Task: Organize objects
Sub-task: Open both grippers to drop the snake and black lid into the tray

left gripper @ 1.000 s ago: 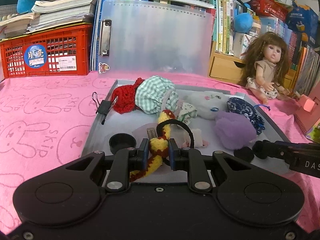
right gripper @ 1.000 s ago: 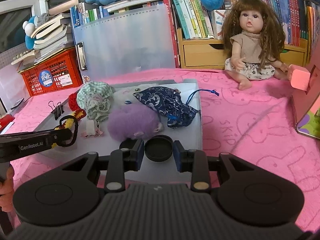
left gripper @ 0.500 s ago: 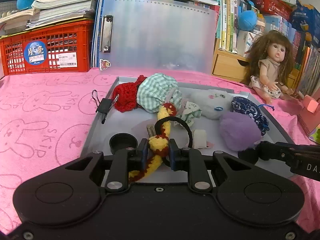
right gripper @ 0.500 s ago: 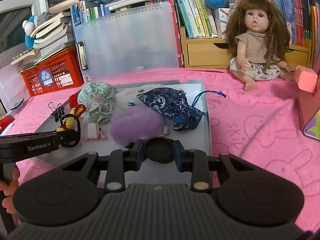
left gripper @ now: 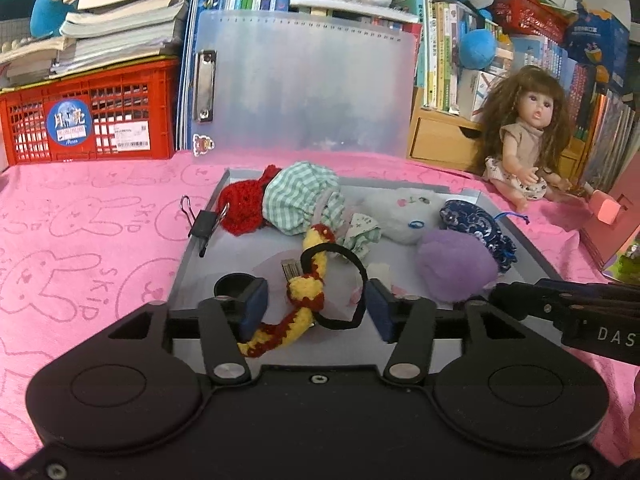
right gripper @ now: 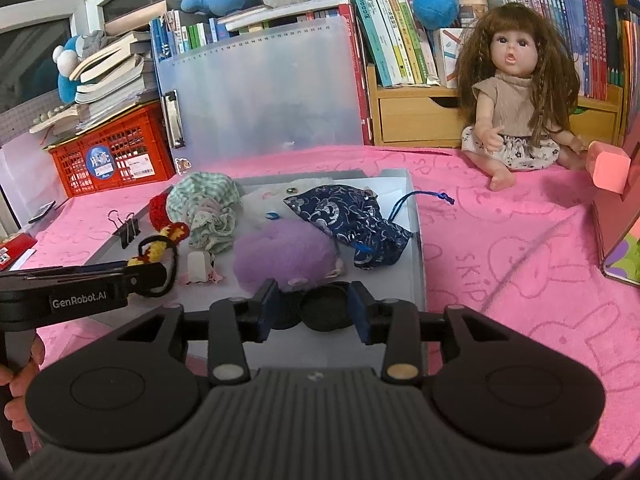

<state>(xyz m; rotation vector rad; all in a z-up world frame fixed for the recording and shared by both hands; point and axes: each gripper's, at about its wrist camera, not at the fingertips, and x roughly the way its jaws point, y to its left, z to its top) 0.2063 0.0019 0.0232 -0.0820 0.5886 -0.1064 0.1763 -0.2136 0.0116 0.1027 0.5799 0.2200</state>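
You are looking at a surface covered by a pink bunny-print cloth (left gripper: 84,240). The grey tray (right gripper: 414,240) lies flat in the middle of it. Behind the tray a frosted clipboard (left gripper: 308,80) stands upright, with a red crate (left gripper: 92,120) to its left. Right of the tray, a doll (right gripper: 516,100) sits on the cloth. A black binder clip (left gripper: 204,222) sits at the tray's left rim.

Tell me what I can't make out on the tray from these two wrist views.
- Second black cap: right view, mostly behind the right gripper finger.
- White plush: right view, largely covered by the purple pompom.
- Tray near edge: left view, hidden by the left gripper body.
- Crate label: print too small.
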